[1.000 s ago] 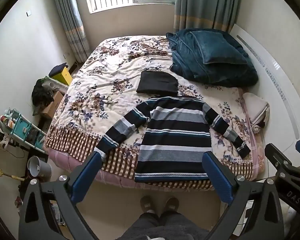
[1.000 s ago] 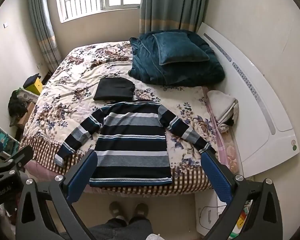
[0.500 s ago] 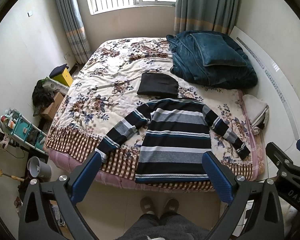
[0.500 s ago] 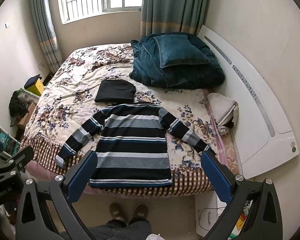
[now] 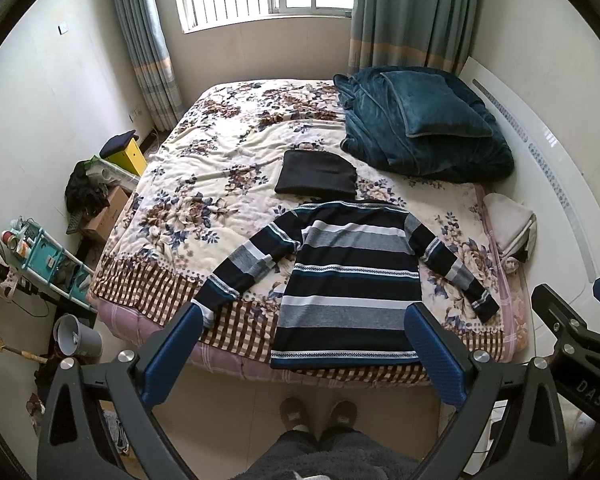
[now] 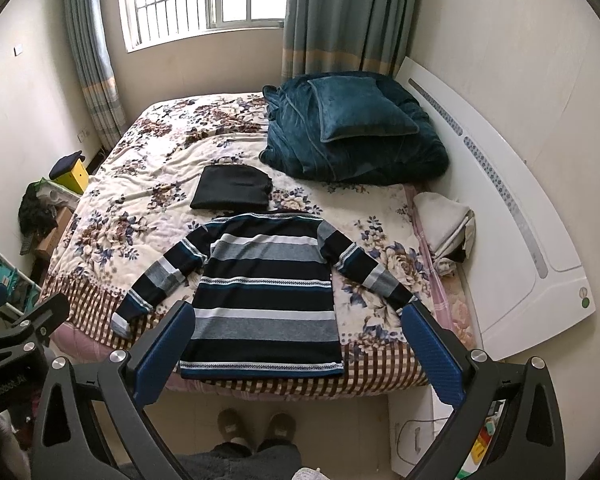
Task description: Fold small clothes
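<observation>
A striped sweater (image 5: 350,280) (image 6: 266,290) in navy, grey and white lies flat on the bed's near end, both sleeves spread outward and its hem by the checked edge. Just beyond its collar sits a folded black garment (image 5: 316,178) (image 6: 232,188). My left gripper (image 5: 304,320) is held high above the floor in front of the bed, open and empty. My right gripper (image 6: 298,318) is likewise raised, open, holding nothing. Neither touches the sweater.
The floral bedspread (image 5: 220,168) covers the bed. A teal blanket and pillow (image 5: 424,128) are piled at the far right. A white headboard (image 6: 512,216) runs along the right wall, pale folded cloth (image 6: 444,224) beside it. Boxes, a rack and a bucket (image 5: 78,334) crowd the left floor. A person's slippered feet (image 5: 318,414) stand below.
Both grippers have drifted slightly, so the bed and sweater sit a bit lower in view. The sweater and the black garment have not moved, and both grippers stay open.
</observation>
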`<state>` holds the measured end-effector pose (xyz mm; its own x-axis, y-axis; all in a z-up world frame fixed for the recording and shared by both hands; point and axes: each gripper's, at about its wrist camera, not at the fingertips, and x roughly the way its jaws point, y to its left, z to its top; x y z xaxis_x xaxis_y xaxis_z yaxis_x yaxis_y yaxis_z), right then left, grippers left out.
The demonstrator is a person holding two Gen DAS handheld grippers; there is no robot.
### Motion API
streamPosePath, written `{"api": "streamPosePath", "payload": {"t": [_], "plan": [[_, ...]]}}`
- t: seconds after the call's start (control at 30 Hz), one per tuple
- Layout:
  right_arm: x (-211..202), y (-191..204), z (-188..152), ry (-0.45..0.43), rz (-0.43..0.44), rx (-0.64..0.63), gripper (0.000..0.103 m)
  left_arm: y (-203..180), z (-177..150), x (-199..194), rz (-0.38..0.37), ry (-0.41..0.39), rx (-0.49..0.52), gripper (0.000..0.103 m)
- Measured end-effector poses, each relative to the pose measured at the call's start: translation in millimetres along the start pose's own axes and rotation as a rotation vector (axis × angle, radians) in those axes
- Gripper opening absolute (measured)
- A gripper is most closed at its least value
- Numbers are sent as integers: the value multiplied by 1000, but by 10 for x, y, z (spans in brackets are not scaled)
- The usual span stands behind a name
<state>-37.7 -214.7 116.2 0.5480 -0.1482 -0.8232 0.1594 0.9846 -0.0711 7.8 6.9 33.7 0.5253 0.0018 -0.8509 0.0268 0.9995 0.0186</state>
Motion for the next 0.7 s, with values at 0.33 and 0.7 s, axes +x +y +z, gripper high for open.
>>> {"api": "streamPosePath", "payload": {"t": [0.33,0.7], "plan": [[-26,20,51,-9,-1,-1,103,-3,2,-35,9,-16,1,103],[-54,32,38,-15,-1,-1,103,22,24,-47,4,-22,2,103]]}}
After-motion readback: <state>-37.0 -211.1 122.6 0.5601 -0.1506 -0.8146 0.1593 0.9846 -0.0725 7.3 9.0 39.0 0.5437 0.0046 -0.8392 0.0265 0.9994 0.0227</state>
